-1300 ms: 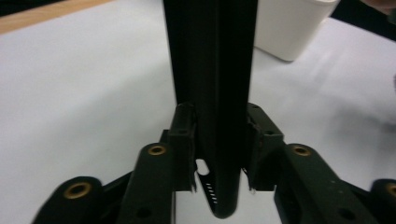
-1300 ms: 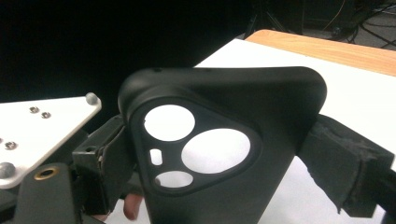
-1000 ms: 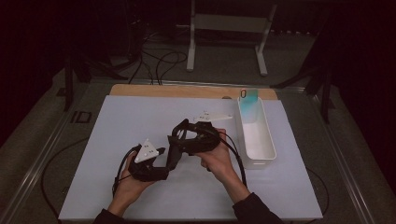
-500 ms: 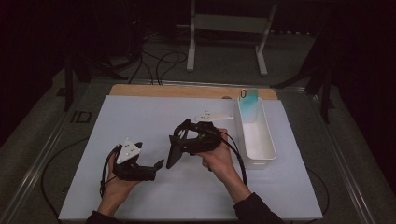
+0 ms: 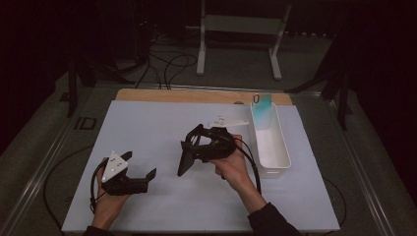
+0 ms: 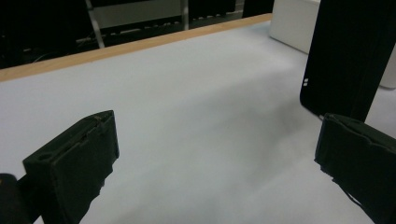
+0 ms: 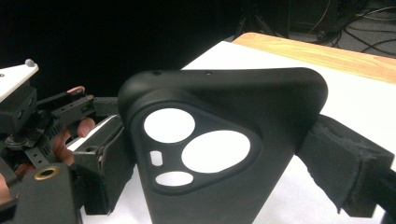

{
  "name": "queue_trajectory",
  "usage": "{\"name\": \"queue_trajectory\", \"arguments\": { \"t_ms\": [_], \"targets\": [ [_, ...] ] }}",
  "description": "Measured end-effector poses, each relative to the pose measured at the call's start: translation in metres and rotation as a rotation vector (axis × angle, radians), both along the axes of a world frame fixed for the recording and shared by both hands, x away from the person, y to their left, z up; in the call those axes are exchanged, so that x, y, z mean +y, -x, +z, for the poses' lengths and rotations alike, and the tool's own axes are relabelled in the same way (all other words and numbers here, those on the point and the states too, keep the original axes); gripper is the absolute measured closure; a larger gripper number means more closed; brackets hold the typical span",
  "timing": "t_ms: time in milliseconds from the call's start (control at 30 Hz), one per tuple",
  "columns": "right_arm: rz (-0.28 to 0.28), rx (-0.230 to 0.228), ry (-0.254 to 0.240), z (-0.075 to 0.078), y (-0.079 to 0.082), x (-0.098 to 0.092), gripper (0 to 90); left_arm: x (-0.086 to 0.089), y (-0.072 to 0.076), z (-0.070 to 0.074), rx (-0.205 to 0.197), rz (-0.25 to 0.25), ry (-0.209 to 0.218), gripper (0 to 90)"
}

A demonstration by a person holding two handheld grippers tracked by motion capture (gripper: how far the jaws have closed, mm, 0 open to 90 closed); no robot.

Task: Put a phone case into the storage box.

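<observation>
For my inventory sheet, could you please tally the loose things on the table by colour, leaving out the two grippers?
Black: 1, the phone case, held in the right gripper.
White: 1, the long bin at the right of the white table.
Teal: 1, the phone case standing at the bin's far end.
Total: 3.

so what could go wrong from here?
1. The black phone case is gripped only at its edges by the right gripper and hangs above the table; it could twist or slip out.
2. The left gripper has just been opening, nothing between its jaws, so nothing backs up a slip.
3. The white bin is close beside the right hand; a swing might knock it.
</observation>
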State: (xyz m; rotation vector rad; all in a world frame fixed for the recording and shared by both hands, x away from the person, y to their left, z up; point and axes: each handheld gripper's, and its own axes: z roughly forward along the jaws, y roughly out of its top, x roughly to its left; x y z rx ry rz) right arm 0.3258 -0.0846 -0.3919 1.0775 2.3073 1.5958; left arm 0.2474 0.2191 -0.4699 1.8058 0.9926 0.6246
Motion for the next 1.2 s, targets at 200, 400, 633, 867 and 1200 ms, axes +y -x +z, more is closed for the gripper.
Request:
{"name": "queue_trajectory", "arguments": {
  "t_ms": [200,400,633,867,1200],
  "targets": [
    [-0.009,-0.004,0.001,0.001,-0.001,-0.002,14.8,0.013,0.007,-0.006,-0.017,0.018,0.014,0.2],
    [-0.023,-0.006,-0.006,0.002,-0.004,-0.005,14.8,0.016,0.01,-0.008,-0.032,0.032,0.009,0.1],
    [-0.06,-0.021,0.01,0.005,-0.009,-0.012,14.8,0.019,0.009,-0.01,-0.041,0.052,0.022,0.2],
    [-0.096,-0.052,0.054,0.011,-0.018,-0.017,14.8,0.02,0.009,-0.01,-0.052,0.068,0.029,0.2],
    [-0.135,-0.077,0.09,0.016,-0.034,-0.021,14.8,0.022,0.009,-0.01,-0.055,0.075,0.031,0.2]
  ]
}}
